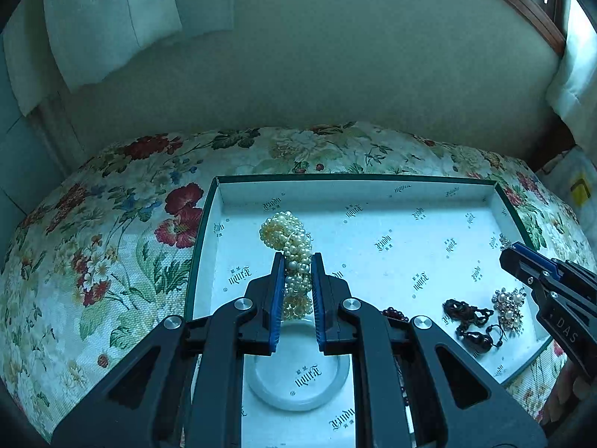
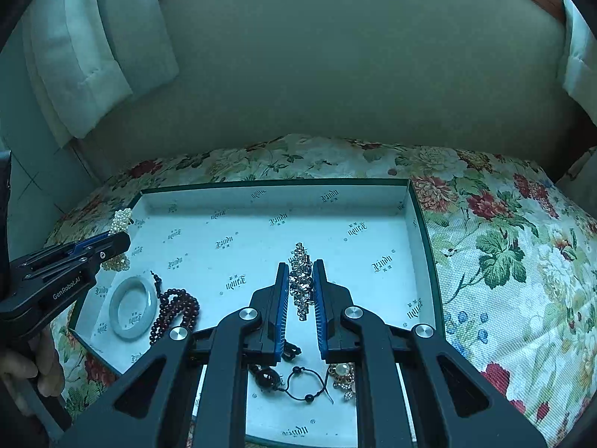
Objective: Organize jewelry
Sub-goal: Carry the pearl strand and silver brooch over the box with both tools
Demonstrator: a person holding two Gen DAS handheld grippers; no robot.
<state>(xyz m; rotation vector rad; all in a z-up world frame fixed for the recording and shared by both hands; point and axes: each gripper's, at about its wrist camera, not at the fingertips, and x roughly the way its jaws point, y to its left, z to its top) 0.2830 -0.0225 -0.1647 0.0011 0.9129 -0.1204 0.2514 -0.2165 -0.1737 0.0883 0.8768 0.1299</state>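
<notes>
A shallow white-lined box [image 1: 373, 192] with a green rim lies on a floral cushion; it also shows in the right wrist view [image 2: 261, 190]. My left gripper [image 1: 297, 261] is shut on a cream pearl bracelet [image 1: 287, 235] and holds it over the box's left part. My right gripper [image 2: 301, 268] is shut on a rhinestone bracelet [image 2: 301, 280] over the box's right half. Its tip shows at the right of the left wrist view [image 1: 522, 257]. In the box lie a pale jade bangle [image 2: 132, 304], dark red beads [image 2: 179, 310], a black cord pendant [image 1: 472, 323] and a pearl brooch [image 1: 509, 306].
The floral cushion [image 1: 112, 242] surrounds the box on all sides. A padded chair back [image 1: 317, 74] rises behind it. White curtains [image 1: 104, 18] hang at the upper left. A hand [image 2: 22, 369] holds the left gripper's handle.
</notes>
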